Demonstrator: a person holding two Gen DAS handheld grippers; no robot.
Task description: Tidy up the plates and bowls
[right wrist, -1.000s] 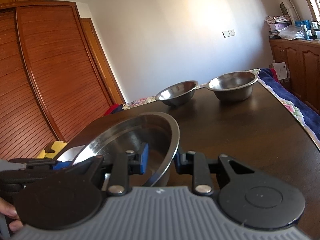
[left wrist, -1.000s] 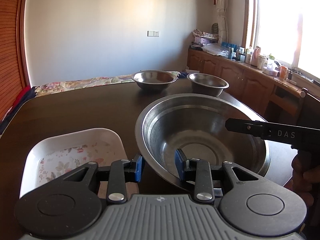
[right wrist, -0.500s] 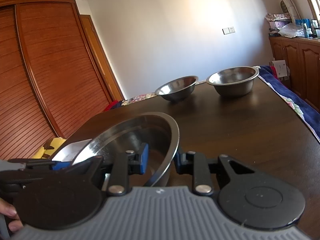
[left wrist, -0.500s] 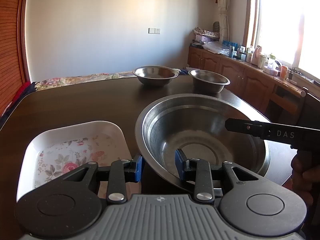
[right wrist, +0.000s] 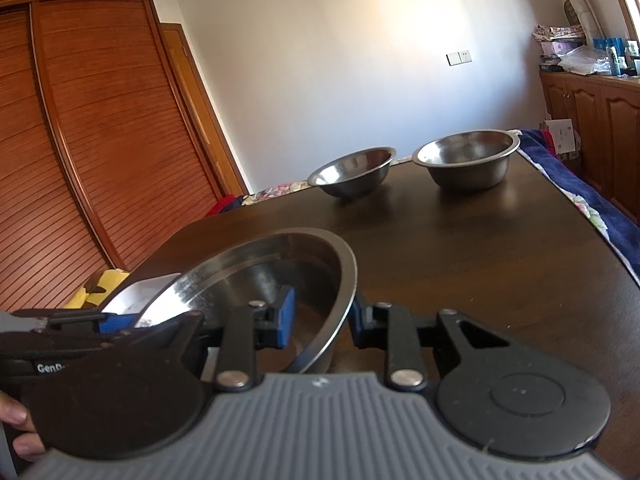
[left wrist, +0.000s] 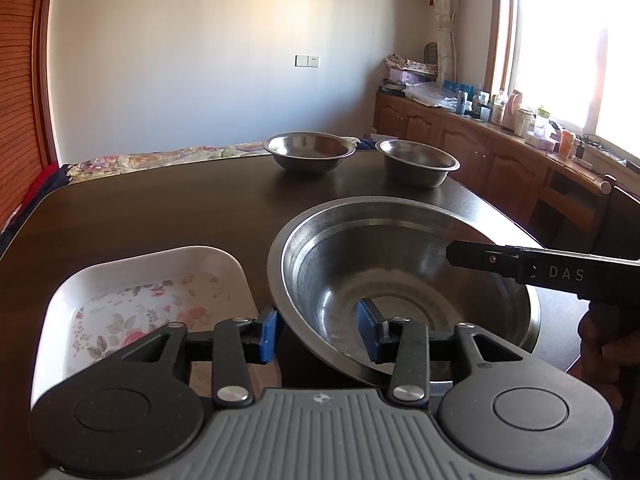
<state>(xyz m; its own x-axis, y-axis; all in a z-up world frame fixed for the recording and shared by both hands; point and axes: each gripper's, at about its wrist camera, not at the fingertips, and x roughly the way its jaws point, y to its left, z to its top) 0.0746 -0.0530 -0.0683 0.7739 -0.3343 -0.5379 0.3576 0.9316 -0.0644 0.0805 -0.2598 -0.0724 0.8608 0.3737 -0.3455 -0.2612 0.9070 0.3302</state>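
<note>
The big metal bowl is near the front edge of the dark desk, tipped a little to one side. Whether its bottom touches the desk is hard to tell.

The left tongs have the bowl's near rim between their blue pads. One pad is outside the bowl and one is inside. There is a gap between the pads and the rim, so the left tongs look spread and not squeezing.

The right tongs sit over the other side of the same rim. One blue pad is inside the bowl and the other finger is outside. They are pinching the rim or close to it, but I cannot tell for sure.

Just left of the big bowl is a white dish with flowers, lying flat on the desk.

Two small metal bowls stand at the far end of the desk, well apart from the big one. One small bowl is on the left, and the other small bowl is just beside it on the right. Both stand upright.
</note>
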